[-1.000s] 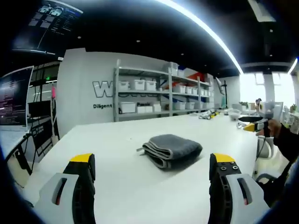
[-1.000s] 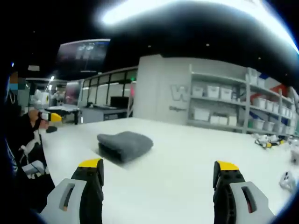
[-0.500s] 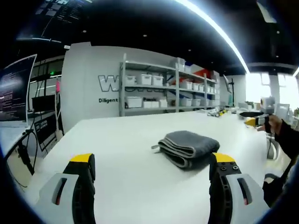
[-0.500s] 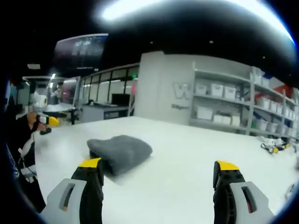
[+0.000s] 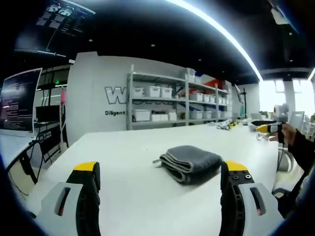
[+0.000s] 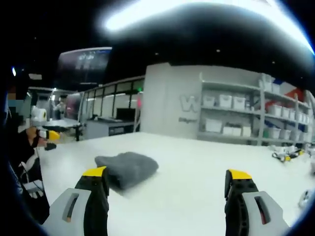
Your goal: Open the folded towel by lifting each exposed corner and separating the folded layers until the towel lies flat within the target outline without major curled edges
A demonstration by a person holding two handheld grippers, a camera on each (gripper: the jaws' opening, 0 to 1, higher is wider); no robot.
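Observation:
A folded grey towel (image 5: 191,162) lies on the white table (image 5: 133,162), with its stacked layer edges facing my left side. My left gripper (image 5: 160,174) is open, short of the towel and a little above the table. The same towel (image 6: 128,167) sits left of centre in the right gripper view. My right gripper (image 6: 167,176) is open too, with the towel ahead of its left jaw. The right gripper (image 5: 268,129) also shows at the far right of the left gripper view, held in a hand, and the left gripper (image 6: 48,134) at the left of the right gripper view.
Grey shelving (image 5: 172,103) with white bins stands behind the table against a wall. Small objects (image 6: 284,153) lie on the far right of the table. A person's dark sleeve (image 5: 302,150) is at the table's right edge. Monitors (image 5: 17,101) stand at the left.
Both views shifted slightly with the hands. The towel sits a little lower and nearer the jaws in the left gripper view. Both grippers stayed open and the towel lies untouched.

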